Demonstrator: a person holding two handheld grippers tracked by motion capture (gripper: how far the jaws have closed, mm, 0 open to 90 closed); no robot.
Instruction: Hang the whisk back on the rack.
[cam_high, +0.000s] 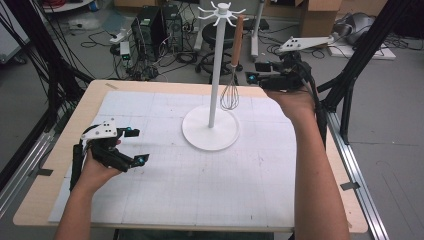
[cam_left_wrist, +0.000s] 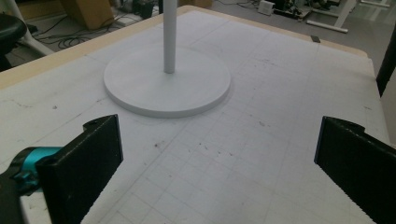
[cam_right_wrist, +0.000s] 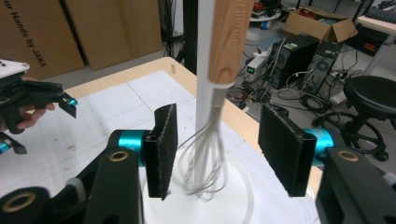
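Left gripper (cam_high: 134, 146) rests agape over the mat (cam_high: 165, 185). Centre: whisk (cam_high: 232, 75), hanging from the white stand (cam_high: 214, 75), light, with springy wires; grasp its stiff wooden handle. Right gripper (cam_right_wrist: 215, 149) unclenched, jaws flanking the wires without contact.

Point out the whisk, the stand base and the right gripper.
whisk (cam_right_wrist: 205, 158): right gripper view, wire loops.
stand base (cam_left_wrist: 140, 88): left gripper view, bare disc left of pole.
right gripper (cam_right_wrist: 215, 154): right gripper view, midway between its pads.

Both claws gape: left (cam_high: 134, 146) low, right (cam_high: 256, 71) raised.
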